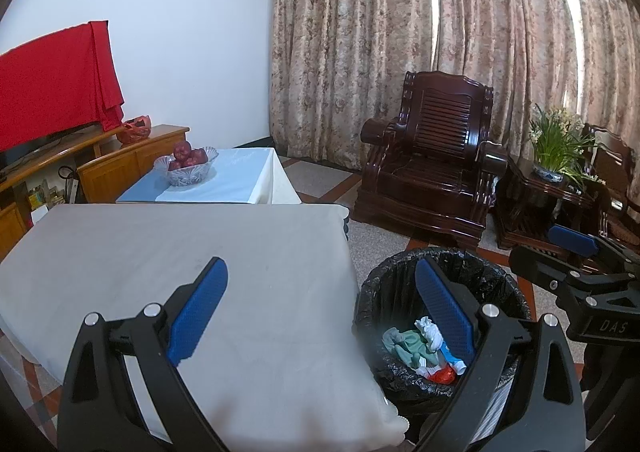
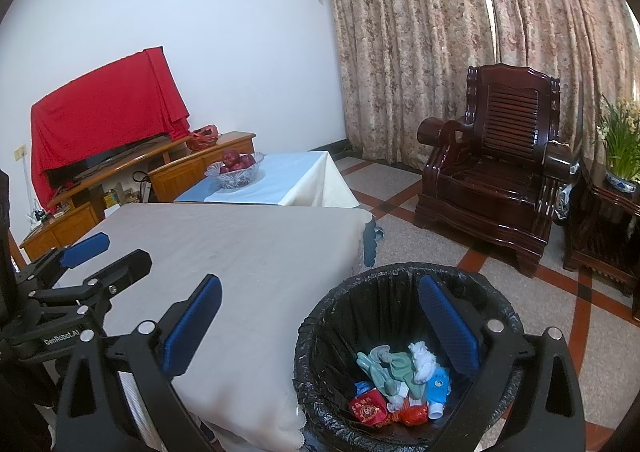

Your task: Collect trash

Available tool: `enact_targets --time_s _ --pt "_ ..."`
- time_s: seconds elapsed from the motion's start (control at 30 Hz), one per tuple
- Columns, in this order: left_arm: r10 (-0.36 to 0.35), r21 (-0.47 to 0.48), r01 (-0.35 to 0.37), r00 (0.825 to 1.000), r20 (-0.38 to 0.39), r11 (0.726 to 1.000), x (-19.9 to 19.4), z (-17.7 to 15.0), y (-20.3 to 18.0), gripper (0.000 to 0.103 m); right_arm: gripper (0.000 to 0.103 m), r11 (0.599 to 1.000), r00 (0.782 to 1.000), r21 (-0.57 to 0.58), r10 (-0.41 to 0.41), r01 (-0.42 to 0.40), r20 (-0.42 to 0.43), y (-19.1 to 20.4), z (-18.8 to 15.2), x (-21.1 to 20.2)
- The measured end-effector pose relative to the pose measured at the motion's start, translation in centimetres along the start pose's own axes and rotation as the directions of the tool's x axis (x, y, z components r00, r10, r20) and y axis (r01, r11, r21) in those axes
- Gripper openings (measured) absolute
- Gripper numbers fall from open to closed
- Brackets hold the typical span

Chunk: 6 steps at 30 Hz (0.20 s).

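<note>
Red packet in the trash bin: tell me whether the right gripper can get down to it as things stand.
Probably yes. The right gripper is open and empty, over the near rim of the bin, whose mouth is uncovered. The red packet lies exposed on the bottom, though the green glove crowds it.

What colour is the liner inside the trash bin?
Black liner; clearest in the right wrist view.

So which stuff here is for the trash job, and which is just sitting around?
For the job:
trash bin
green glove
blue tube
red packet

Just sitting around:
bowl of apples
armchair
potted plant
red cloth
</note>
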<state>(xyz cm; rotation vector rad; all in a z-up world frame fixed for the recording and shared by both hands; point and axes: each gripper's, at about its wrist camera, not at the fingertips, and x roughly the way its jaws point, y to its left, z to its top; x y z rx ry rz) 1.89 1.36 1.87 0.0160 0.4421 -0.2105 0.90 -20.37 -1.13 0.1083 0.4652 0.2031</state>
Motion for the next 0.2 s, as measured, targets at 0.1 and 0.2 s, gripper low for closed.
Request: enact_targets --time_s 0.1,0.2 --pt "0.001 -0.001 -0.001 1.000 -0.001 1.000 -0.01 -0.30 0.32 0.092 0.097 1.000 1.000 -0.001 0.000 0.000 0.000 -0.03 0.03 0.00" --pt "0.001 -0.002 -0.001 1.000 -0.001 1.000 -0.07 -0.49 0.52 0.092 0.097 1.000 1.000 -0.002 0.001 -0.001 0.000 0.10 -0.05 0.00"
